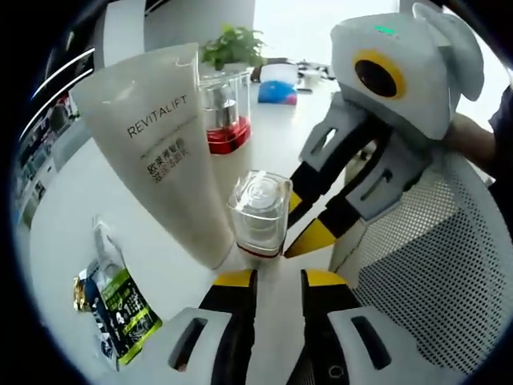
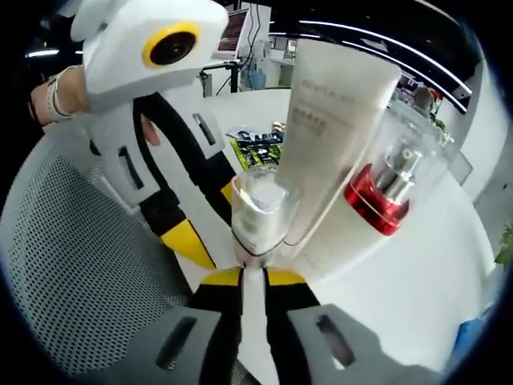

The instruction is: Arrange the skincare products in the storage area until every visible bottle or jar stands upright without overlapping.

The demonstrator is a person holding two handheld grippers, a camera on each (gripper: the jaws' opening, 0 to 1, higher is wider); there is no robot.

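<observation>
A small clear bottle (image 1: 259,210) (image 2: 258,210) with a red line at its base stands upright on the white table, just beyond the tips of both grippers. My left gripper (image 1: 280,278) is open, with the bottle slightly left of its gap. My right gripper (image 2: 255,277) faces the bottle from the other side with a narrow gap between its jaws. Neither gripper holds anything. A tall white Revitalift tube (image 1: 160,136) (image 2: 333,112) stands on end right behind the bottle. A clear pump bottle with a red base (image 1: 226,120) (image 2: 383,192) stands beside the tube.
Green and black sachets (image 1: 120,309) (image 2: 258,148) lie flat on the table. A white perforated mesh surface (image 1: 433,265) (image 2: 72,265) lies beside the grippers. A potted plant (image 1: 232,44) and a blue object (image 1: 276,92) stand further back. A person's hand (image 2: 60,92) holds the left gripper.
</observation>
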